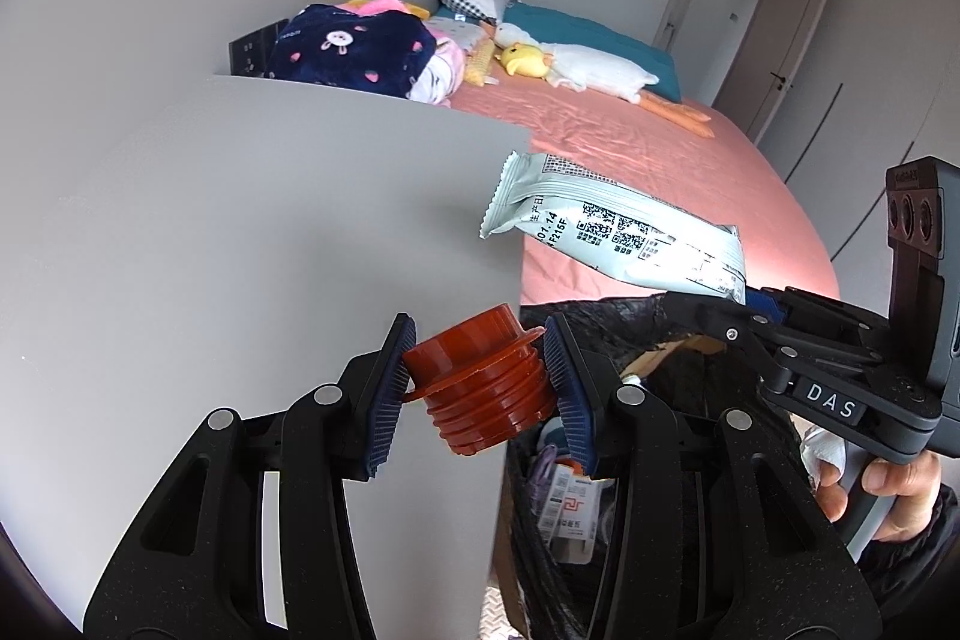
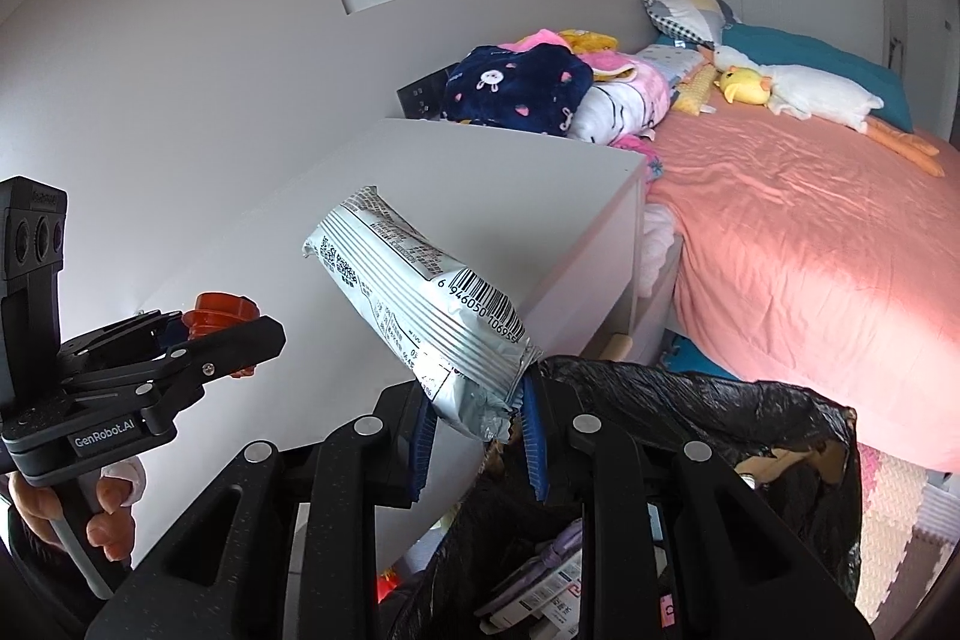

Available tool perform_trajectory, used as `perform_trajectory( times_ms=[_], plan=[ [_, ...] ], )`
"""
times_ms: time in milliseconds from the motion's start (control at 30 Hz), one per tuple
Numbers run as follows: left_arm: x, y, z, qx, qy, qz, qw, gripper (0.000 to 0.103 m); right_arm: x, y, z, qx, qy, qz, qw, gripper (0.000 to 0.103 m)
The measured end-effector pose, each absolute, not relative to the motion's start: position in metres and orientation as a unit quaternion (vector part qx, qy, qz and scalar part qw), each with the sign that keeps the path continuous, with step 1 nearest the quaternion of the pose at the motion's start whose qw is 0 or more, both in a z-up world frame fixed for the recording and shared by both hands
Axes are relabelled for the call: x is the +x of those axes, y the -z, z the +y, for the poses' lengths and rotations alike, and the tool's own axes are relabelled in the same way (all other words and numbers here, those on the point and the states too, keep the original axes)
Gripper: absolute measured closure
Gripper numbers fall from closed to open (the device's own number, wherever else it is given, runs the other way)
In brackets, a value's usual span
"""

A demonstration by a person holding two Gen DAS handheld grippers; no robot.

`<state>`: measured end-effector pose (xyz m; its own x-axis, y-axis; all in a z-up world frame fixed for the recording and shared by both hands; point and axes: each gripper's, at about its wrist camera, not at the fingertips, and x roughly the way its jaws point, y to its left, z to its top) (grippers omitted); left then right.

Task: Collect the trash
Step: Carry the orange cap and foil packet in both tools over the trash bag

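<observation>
Beside a pink bed (image 2: pixel 810 244) and white nightstand (image 1: pixel 270 220), our left gripper (image 1: pixel 480 382), marked "GenRobot.AI", pinches an orange threaded cap (image 1: pixel 480 388). Our right gripper (image 2: pixel 480 424), marked "DAS", clamps a white snack wrapper (image 2: pixel 420 292), barcode 6 946050, above the black trash bag (image 2: pixel 720 400).
</observation>
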<state>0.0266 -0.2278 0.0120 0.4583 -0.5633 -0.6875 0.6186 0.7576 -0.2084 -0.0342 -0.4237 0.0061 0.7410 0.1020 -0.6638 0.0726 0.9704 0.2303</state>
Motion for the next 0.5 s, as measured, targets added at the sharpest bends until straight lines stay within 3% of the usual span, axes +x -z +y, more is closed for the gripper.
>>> perform_trajectory(
  times_ms=[500],
  plan=[
    [-0.010, -0.008, -0.269, 0.059, 0.384, 0.387, 0.836, 0.059, -0.084, -0.002, -0.463, 0.145, 0.039, 0.352, 0.924, 0.077]
  ],
)
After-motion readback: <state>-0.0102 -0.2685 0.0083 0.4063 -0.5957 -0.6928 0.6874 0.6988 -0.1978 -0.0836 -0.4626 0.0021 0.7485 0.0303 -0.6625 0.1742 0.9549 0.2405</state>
